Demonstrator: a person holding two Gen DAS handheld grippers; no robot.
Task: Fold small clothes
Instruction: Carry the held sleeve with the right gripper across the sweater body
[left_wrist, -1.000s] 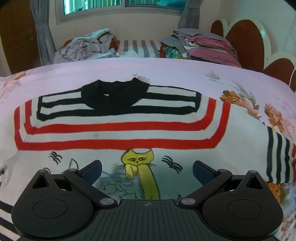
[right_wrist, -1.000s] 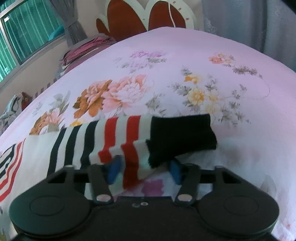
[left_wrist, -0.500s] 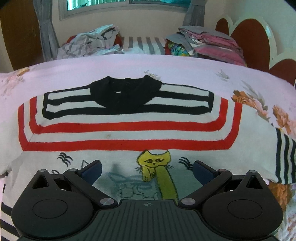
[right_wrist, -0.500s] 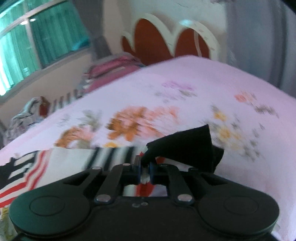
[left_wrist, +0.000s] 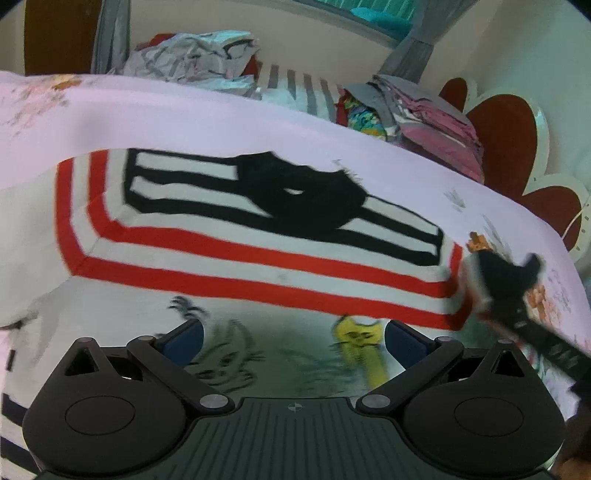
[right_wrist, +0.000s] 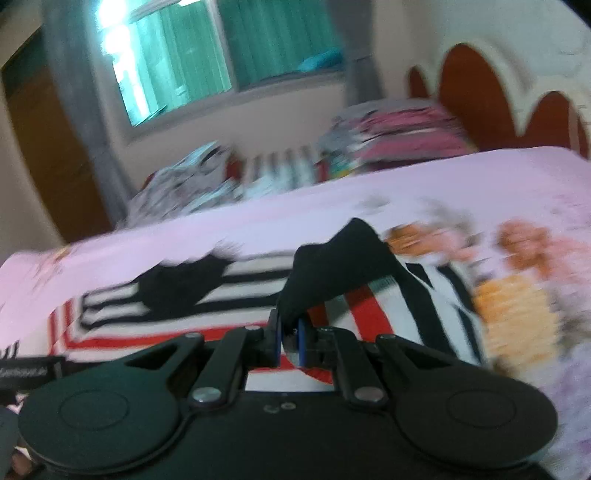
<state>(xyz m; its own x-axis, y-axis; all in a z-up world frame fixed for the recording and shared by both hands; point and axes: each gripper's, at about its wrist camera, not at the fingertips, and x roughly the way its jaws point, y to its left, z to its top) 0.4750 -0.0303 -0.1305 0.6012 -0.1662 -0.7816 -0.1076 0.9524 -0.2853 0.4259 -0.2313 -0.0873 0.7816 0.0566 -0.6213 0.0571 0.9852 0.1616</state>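
A small white sweater with red and black stripes, a black collar and a yellow cat print lies flat on the pink floral bed sheet. My left gripper is open and empty above the sweater's lower front. My right gripper is shut on the sweater's black sleeve cuff and holds the striped sleeve lifted over the sweater's body. In the left wrist view the right gripper comes in from the right with the cuff.
A crumpled heap of clothes and a stack of folded clothes lie at the far side of the bed. A red and white headboard stands at the right. A window is behind.
My right gripper has closed on the sleeve cuff, lifted it and carried it left over the sweater. My left gripper has shifted and tilted, still open.
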